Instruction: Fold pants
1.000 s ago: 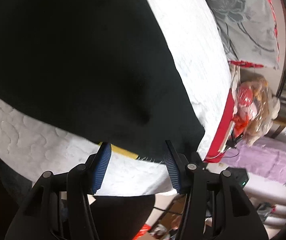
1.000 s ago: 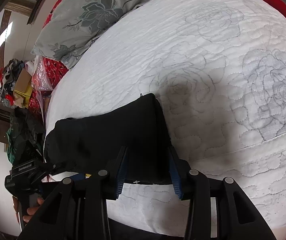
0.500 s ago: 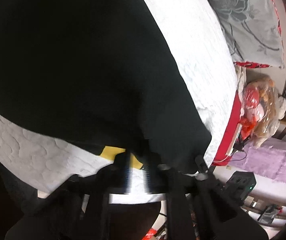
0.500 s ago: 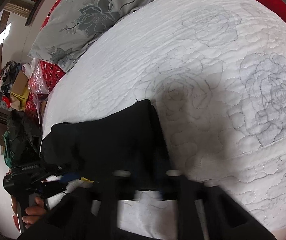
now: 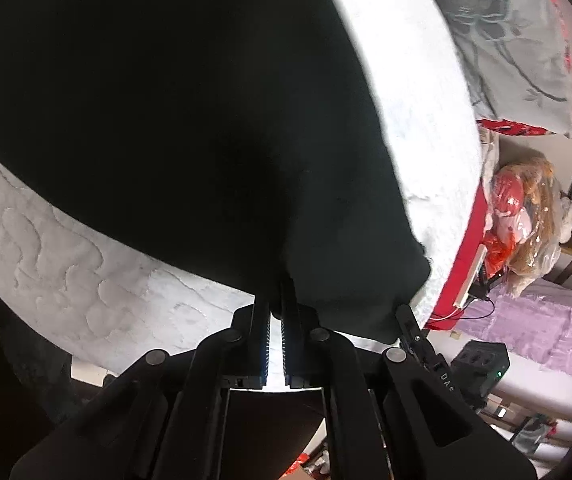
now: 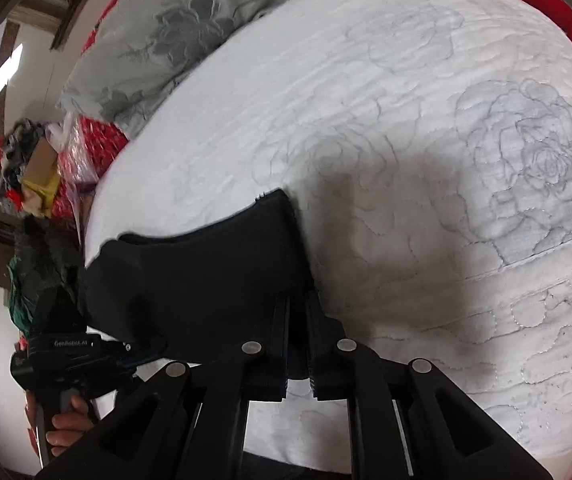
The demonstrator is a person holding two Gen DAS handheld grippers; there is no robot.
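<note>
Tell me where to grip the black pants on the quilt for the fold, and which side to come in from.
Probably the near hem of the black pants, one gripper near each corner, coming in from the bed's near edge and angled down. That edge lies flat on the white quilt and is thin enough to pinch. The left gripper and right gripper already clamp it there.

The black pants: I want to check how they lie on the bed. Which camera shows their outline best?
The right wrist view. There the black pants appear whole on the white quilt, far edge and corner visible. In the left wrist view the pants fill most of the picture as a dark mass running out of frame, so only the near hem shows.
</note>
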